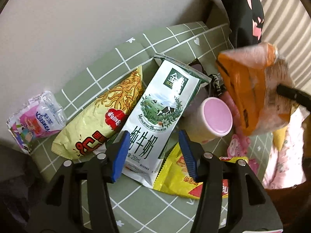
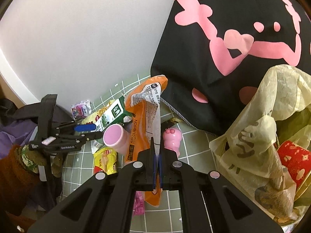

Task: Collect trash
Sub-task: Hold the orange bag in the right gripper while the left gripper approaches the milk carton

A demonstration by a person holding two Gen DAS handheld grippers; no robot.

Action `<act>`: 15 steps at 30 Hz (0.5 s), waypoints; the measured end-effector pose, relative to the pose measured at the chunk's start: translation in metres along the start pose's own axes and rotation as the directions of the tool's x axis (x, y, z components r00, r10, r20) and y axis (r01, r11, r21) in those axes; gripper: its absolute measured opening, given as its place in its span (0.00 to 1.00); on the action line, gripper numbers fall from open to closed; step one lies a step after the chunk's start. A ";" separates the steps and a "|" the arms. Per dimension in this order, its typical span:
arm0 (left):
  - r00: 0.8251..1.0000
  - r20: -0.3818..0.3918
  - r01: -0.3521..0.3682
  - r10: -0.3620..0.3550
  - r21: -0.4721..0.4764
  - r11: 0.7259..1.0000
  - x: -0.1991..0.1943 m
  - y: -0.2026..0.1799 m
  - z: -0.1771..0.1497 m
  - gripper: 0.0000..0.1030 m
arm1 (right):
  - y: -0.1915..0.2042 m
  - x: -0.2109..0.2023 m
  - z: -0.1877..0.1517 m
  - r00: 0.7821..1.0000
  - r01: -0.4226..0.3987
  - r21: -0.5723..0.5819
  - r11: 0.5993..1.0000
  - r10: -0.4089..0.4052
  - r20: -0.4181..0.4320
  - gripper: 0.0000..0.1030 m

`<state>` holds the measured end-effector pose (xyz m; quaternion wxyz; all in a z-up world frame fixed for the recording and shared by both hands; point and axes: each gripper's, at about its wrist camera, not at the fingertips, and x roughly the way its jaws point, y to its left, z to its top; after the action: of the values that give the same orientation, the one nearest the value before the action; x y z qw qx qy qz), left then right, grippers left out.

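Observation:
My left gripper (image 1: 153, 145) is open, its blue pads either side of the bottom of a white and green milk carton (image 1: 161, 116) lying on the green checked cloth (image 1: 136, 203); it does not grip it. My right gripper (image 2: 157, 145) is shut on an orange and clear "air cushion" wrapper (image 2: 143, 116) and holds it above the cloth. That wrapper also shows blurred at the right of the left wrist view (image 1: 252, 89). The left gripper shows in the right wrist view (image 2: 85, 131).
On the cloth lie a yellow noodle packet (image 1: 101, 120), a pink-bottomed cup (image 1: 215, 116), a yellow snack wrapper (image 1: 180, 176) and a tissue pack (image 1: 35, 116). A yellowish plastic bag (image 2: 258, 136) with trash stands open at right. A black and pink cushion (image 2: 223, 48) leans behind.

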<state>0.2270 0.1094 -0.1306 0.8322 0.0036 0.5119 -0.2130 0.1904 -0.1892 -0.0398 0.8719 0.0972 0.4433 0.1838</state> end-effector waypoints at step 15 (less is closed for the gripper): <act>0.997 0.069 0.039 -0.035 -0.057 0.998 -0.006 0.018 0.011 0.49 | 0.003 -0.001 -0.015 1.000 0.003 -0.010 1.000 -0.003 -0.015 0.04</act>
<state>0.2406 0.1249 -0.1240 0.8449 -0.0375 0.4892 -0.2131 0.1768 -0.1871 -0.0472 0.8694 0.0907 0.4489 0.1853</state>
